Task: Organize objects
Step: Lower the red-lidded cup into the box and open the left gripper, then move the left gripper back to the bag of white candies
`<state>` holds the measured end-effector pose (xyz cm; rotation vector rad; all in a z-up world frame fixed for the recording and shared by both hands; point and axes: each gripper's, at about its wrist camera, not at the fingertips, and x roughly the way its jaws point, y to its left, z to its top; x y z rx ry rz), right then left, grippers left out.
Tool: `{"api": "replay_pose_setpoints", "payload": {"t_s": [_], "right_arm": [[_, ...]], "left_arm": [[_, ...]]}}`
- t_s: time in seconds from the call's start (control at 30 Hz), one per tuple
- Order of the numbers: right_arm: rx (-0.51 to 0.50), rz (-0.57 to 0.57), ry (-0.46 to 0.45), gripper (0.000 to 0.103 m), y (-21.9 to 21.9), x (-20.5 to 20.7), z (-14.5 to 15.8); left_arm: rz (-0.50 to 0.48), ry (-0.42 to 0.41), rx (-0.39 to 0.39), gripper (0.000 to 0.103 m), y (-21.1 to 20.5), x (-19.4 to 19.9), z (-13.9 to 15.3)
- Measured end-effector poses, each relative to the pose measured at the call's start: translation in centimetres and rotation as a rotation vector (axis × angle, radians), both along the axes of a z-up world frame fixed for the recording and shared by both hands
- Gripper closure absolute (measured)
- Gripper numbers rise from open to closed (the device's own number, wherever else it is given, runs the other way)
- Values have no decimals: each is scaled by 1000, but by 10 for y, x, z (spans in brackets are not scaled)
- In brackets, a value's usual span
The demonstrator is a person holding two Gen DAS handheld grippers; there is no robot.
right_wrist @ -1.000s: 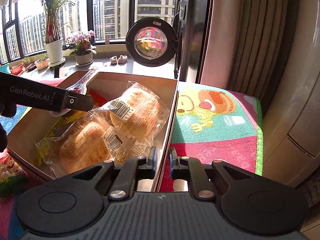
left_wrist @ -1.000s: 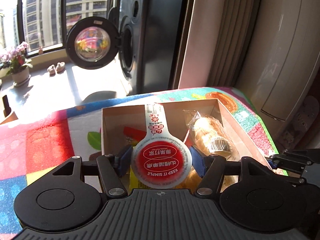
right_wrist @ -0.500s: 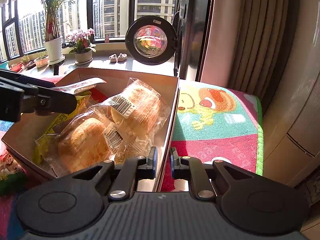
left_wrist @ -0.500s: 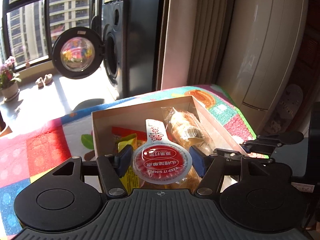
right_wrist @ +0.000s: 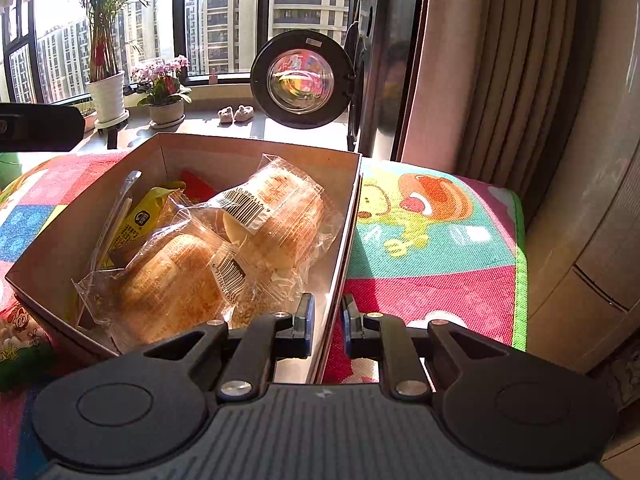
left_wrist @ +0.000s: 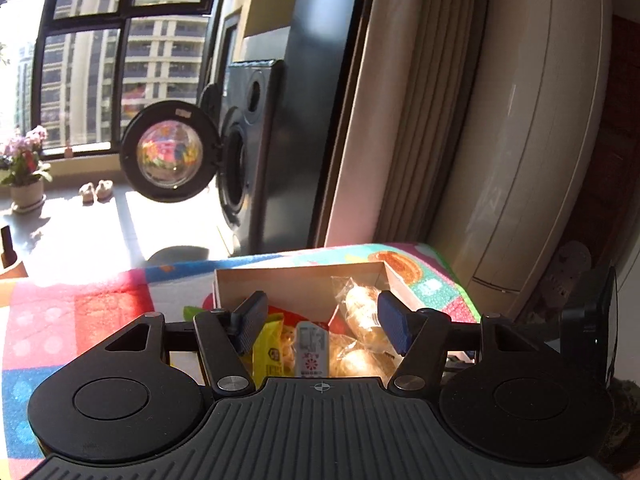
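An open cardboard box sits on a colourful play mat. It holds two wrapped bread buns, a yellow packet and a sealed cup with a white tab, seen edge-on in the right wrist view. My left gripper hovers open above the box with nothing between its fingers. My right gripper is shut on the box's right wall, one finger inside and one outside. The left gripper's body shows at the left edge.
A green snack bag lies by the box's near left corner. A washing machine with its round door open stands behind the mat, potted plants sit on the sill, and a curtain hangs to the right.
My left gripper has opened and let go of the red-lidded cup, which now lies in the box, and the gripper has risen and pulled back. The right gripper still clamps the box wall.
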<state>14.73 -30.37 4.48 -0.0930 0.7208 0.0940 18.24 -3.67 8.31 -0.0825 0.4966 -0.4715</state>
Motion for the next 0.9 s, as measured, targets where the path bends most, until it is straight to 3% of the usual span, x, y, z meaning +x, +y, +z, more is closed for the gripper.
{"api": "replay_pose_setpoints", "payload": {"t_s": [0.13,0.3,0.5,0.63,0.9], "right_arm": [[2,-1,0,88,0,0,0],[2,0,-1,88,0,0,0],[-2,-3,1,88,1,1,1],[-9,-7,3,88,3,1,1],[-13,-11,10,87,5,0,1]], "left_arm": [[128,-12,-34,37,26,-7,10],[266,149,-58,38,70,-19,-9],[204,375,37,38,82,-47,-48],[192,491,-46,38,91,-67,-62],[265,516,-116,38,84,-51,-81]]}}
